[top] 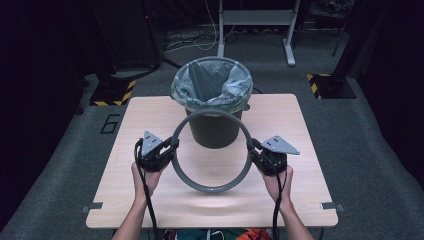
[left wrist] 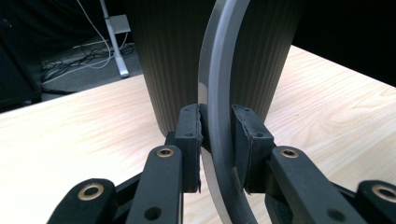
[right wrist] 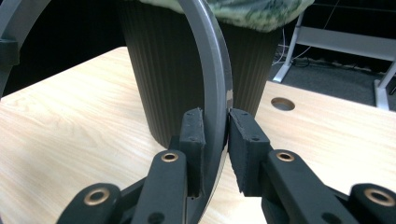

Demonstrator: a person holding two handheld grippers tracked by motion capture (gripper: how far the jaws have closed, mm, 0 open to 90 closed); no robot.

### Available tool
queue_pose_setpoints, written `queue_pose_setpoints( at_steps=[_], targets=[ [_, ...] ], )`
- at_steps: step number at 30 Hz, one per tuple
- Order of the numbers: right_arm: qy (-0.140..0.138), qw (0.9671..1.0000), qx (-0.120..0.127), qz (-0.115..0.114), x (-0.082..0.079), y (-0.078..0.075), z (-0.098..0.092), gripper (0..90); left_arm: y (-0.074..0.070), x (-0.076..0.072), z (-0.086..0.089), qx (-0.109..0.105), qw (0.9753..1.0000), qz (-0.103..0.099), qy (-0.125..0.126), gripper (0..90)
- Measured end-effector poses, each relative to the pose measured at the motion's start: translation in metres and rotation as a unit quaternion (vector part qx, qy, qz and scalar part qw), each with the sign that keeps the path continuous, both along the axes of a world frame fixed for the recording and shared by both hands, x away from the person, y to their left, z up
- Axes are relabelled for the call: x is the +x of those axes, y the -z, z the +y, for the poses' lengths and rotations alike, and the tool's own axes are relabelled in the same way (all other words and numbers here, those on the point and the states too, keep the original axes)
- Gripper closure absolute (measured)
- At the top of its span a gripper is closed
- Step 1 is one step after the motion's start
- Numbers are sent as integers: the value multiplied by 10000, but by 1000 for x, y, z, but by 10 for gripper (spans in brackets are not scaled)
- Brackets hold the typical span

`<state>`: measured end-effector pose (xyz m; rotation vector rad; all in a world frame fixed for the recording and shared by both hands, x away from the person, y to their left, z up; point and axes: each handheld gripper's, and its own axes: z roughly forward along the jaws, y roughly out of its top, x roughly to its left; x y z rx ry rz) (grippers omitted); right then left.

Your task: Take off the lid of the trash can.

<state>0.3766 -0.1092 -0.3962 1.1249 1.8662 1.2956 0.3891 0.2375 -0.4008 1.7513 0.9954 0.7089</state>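
A grey plastic ring [top: 210, 189] is held tilted above the wooden table [top: 145, 115], just in front of a dark ribbed bin [top: 215, 132]. A clear bag [top: 212, 82] lines the bin and folds over its rim. My left gripper [top: 172, 145] is shut on the ring's left side and my right gripper [top: 251, 147] on its right side. In the left gripper view the ring [left wrist: 212, 70] runs up between the pads of my left gripper [left wrist: 217, 135], with the bin [left wrist: 173, 56] close behind. The right gripper view has the ring [right wrist: 215, 70] clamped in my right gripper [right wrist: 215, 135], in front of the bin [right wrist: 159, 70].
The bin stands at the table's far middle. A round cable hole [right wrist: 282, 103] lies in the tabletop beside it. Beyond the table are grey carpet, a white desk frame [top: 255, 30] and stand bases with yellow-black tape [top: 327, 82].
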Motion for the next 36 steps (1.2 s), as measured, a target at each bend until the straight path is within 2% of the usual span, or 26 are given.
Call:
queue_pose_setpoints(
  at_steps=[7, 11, 18, 23, 30, 36],
  targets=[
    [-34, 9998, -47, 180, -1, 15, 3, 760, 13, -1, 4, -66, 9999, 106, 20, 739],
    [-24, 9996, -43, 269, -1, 23, 4, 761, 21, -1, 4, -25, 9999, 162, 10, 742],
    [2, 9990, -81, 438, 5, 36, 5, 762, 37, 6, 3, 12, 9992, 396, -6, 743],
    [20, 9982, -84, 599, 12, 45, 3, 761, 47, 13, 2, 48, 9979, 640, 45, 740],
    [69, 9966, -133, 813, 21, 56, 3, 763, 59, 21, 0, 126, 9947, 1016, 97, 732],
    [30, 9949, -115, 1005, 26, 64, 3, 764, 65, 24, -2, 118, 9930, 1176, 78, 734]
  ],
)
